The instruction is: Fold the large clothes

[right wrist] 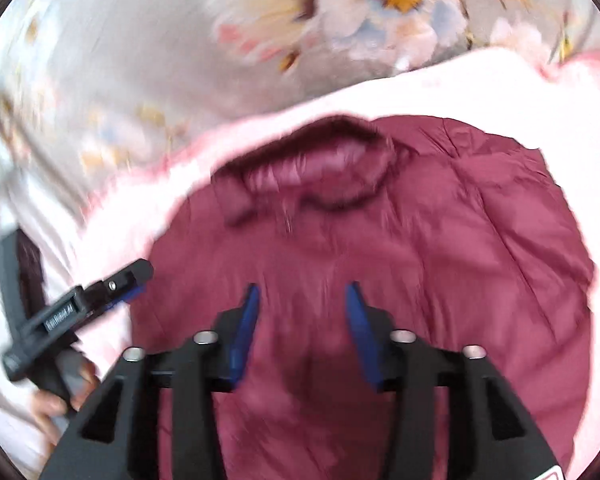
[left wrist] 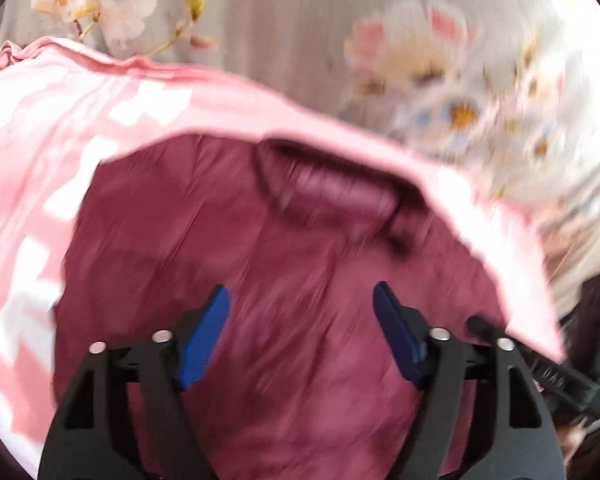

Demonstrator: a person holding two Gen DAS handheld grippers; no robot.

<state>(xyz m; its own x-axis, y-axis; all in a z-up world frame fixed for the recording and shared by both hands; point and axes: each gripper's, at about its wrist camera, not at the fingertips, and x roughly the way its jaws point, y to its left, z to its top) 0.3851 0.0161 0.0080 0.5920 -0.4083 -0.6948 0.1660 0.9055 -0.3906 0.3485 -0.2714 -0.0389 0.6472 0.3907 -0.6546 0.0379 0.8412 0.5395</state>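
Jacket (left wrist: 300, 264) lies flat, collar (left wrist: 332, 196) pointing away from both tongs, length running toward them. Left tongs (left wrist: 302, 334) gape wide, empty. Right tongs (right wrist: 302, 332) part-open, empty.

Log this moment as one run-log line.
left gripper: open, empty | right gripper: open, empty | maroon jacket: on pink blanket, collar far

A maroon jacket (right wrist: 400, 248) is lying on a pink-and-white cloth (left wrist: 60, 128), over a pale grey sheet (right wrist: 112, 64) showing pink, white and yellow flowers; blue gripper pads (left wrist: 204, 336).
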